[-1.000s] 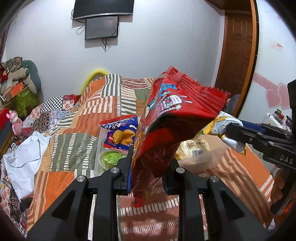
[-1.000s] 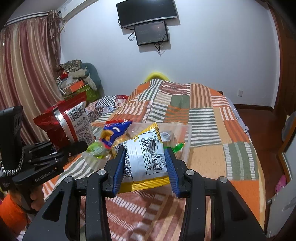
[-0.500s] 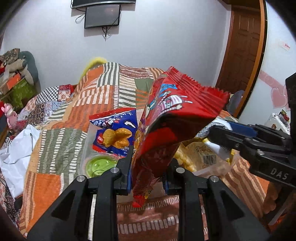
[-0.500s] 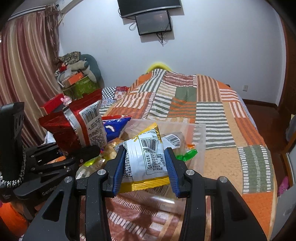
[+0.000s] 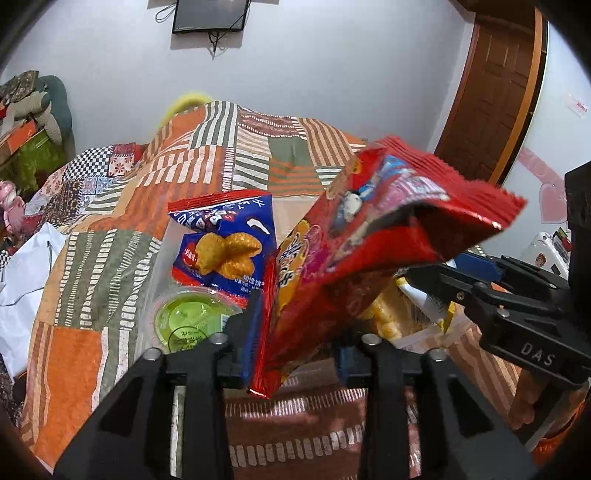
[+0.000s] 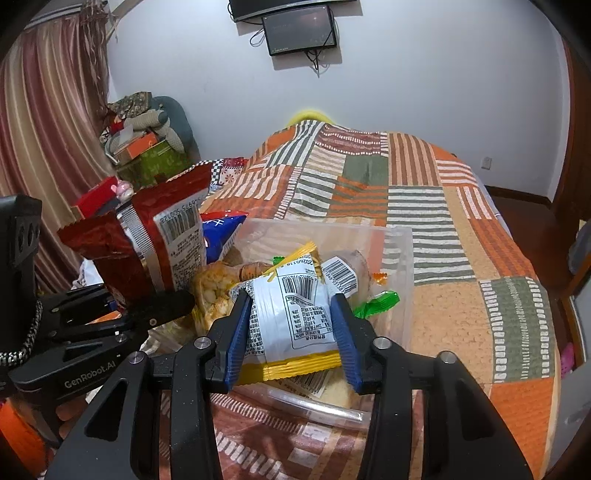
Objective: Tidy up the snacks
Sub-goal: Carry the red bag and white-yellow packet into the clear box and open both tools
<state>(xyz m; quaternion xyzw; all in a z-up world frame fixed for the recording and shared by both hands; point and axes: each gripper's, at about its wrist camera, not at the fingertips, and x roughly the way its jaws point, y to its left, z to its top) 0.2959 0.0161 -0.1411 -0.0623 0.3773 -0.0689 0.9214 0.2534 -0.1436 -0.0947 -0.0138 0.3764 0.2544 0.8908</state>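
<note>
A red snack bag (image 5: pixel 369 240) stands between the fingers of my left gripper (image 5: pixel 295 343), leaning over to the right and blurred. The jaws are opening: the left pad still touches the bag and the right pad stands clear of it. My right gripper (image 6: pixel 291 332) has a yellow-and-white packet (image 6: pixel 291 317) between its blue pads. Those jaws are opening slightly, with both pads still against the packet. Both grippers hang over a clear plastic box (image 6: pixel 399 266) that holds a blue snack bag (image 5: pixel 229 251), a green jelly cup (image 5: pixel 184 321) and other packets.
The box sits on a bed with an orange, green and white patchwork cover (image 6: pixel 443 221). A pile of bags and boxes (image 6: pixel 147 147) stands by the curtain at the left. A wooden door (image 5: pixel 491 92) is at the right, and screens (image 6: pixel 299 29) hang on the far wall.
Both grippers have come down closer to the box. The left jaws have widened and the red bag has tipped to the right. The right jaws have spread a little around the packet.
</note>
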